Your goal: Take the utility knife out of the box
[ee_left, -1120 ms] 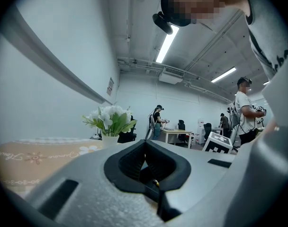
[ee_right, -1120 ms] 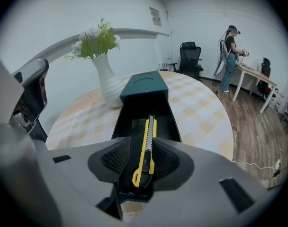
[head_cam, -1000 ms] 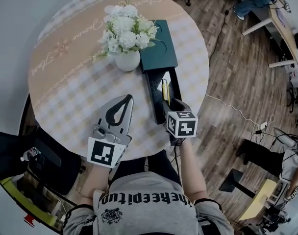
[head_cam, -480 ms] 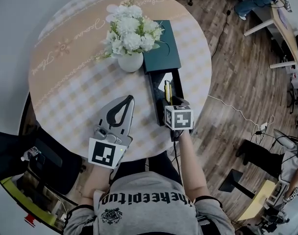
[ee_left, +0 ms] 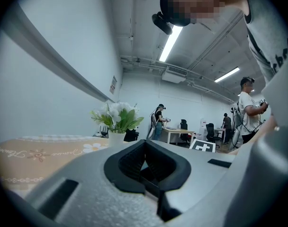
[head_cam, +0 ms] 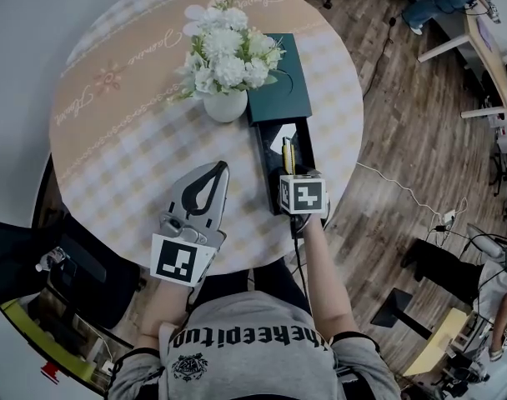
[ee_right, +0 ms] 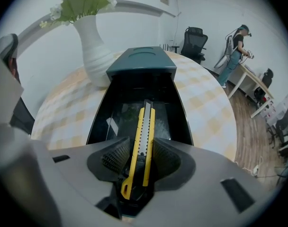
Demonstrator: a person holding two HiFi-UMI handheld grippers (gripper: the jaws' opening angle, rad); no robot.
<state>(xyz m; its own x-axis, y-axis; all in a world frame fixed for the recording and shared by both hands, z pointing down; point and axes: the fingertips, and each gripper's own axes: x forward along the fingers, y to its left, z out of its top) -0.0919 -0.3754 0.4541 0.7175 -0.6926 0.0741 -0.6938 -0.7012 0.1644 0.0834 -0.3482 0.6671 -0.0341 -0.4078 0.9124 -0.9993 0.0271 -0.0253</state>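
The round counter (head_cam: 112,148) carries a vase of flowers (head_cam: 225,98) and, just beside it, the box (head_cam: 263,157), its dark tray drawn out from the teal lid towards the person. The left tool (head_cam: 213,173) is held level over the counter, apart from the box, with its jaws pressed together on nothing. The right tool (ee_right: 143,151) is pitched steeply down into the tray. Its jaws have just been closed a little and stand spread. The utility knife (ee_right: 145,122) lies in the tray between them, its long axis in line with the tool, so a squeeze across its narrow width is judged to be needed.
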